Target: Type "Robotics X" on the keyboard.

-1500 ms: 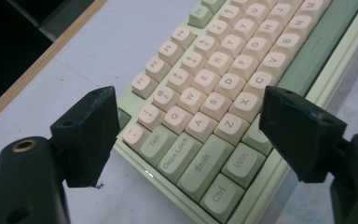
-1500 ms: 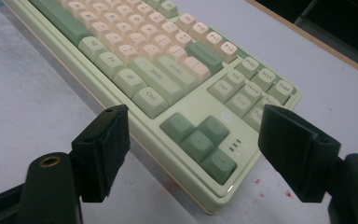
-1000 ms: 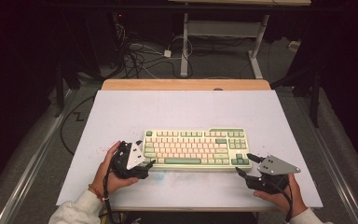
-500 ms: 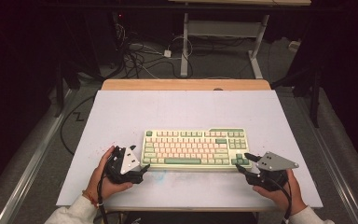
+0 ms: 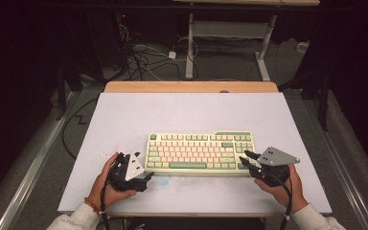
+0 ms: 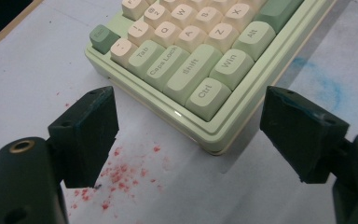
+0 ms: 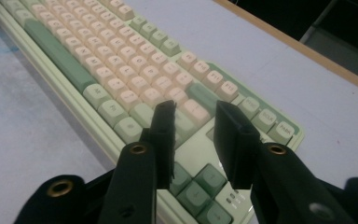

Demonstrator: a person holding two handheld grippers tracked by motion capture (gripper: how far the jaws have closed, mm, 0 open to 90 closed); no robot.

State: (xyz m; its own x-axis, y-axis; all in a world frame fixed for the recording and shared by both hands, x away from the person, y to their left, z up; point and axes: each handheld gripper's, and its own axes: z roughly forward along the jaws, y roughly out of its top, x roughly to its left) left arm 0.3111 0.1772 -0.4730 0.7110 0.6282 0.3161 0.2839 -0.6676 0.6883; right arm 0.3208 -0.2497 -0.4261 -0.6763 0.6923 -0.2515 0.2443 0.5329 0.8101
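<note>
Since the earlier frames, the right gripper (image 5: 247,161) has narrowed its fingers and lifted a little over the keyboard's (image 5: 200,152) lower right corner, while the left gripper (image 5: 146,176) has slid back toward the lower left, off the keyboard's edge.

High view: the keyboard lies square in the lower middle of the frame on the counter (image 5: 124,120), a hand at each end, probably so both ends can be worked at once.

Left gripper view: the fingers (image 6: 89,130) stand wide, nothing between them but bare counter with red specks (image 6: 121,175). The keyboard (image 6: 200,60) fills the upper middle, its Ctrl corner just ahead of the gap and untouched; the spread looks set to take that corner.

Right gripper view: the fingers (image 7: 165,135) have just been closing to a narrow gap and hold nothing. They hover above the keys near the arrow cluster (image 7: 200,186) at the frame's lower middle, seemingly drawn in to poke or pinch a single key.
</note>
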